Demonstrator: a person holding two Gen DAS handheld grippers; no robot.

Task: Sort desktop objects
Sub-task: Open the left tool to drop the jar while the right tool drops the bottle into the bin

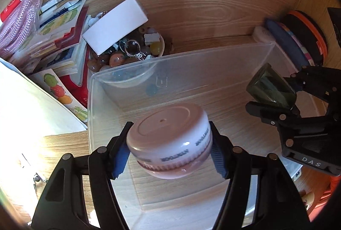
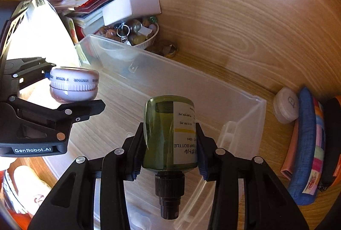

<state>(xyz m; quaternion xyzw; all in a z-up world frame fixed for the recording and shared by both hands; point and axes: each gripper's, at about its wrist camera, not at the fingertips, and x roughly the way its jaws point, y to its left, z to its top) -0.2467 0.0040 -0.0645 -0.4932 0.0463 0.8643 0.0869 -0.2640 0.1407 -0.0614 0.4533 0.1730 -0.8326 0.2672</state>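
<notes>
My left gripper [image 1: 168, 144] is shut on a round white and pink jar [image 1: 168, 138], holding it over the inside of a clear plastic bin [image 1: 93, 102]. My right gripper [image 2: 170, 144] is shut on a green pump bottle [image 2: 166, 134] with a white label, its black nozzle pointing back at the camera. Both are held above the bin's open top. In the left wrist view the right gripper [image 1: 275, 97] and the green bottle [image 1: 270, 89] show at the right. In the right wrist view the left gripper [image 2: 72, 89] and the jar [image 2: 73, 85] show at the left.
Behind the bin stand a bowl of beads and rings [image 1: 127, 53], a white box [image 1: 116, 25] and a stack of booklets [image 1: 61, 38]. To the right lie a white round case [image 2: 285, 105] and a blue patchwork pouch [image 2: 309, 144]. A wooden wall closes the back.
</notes>
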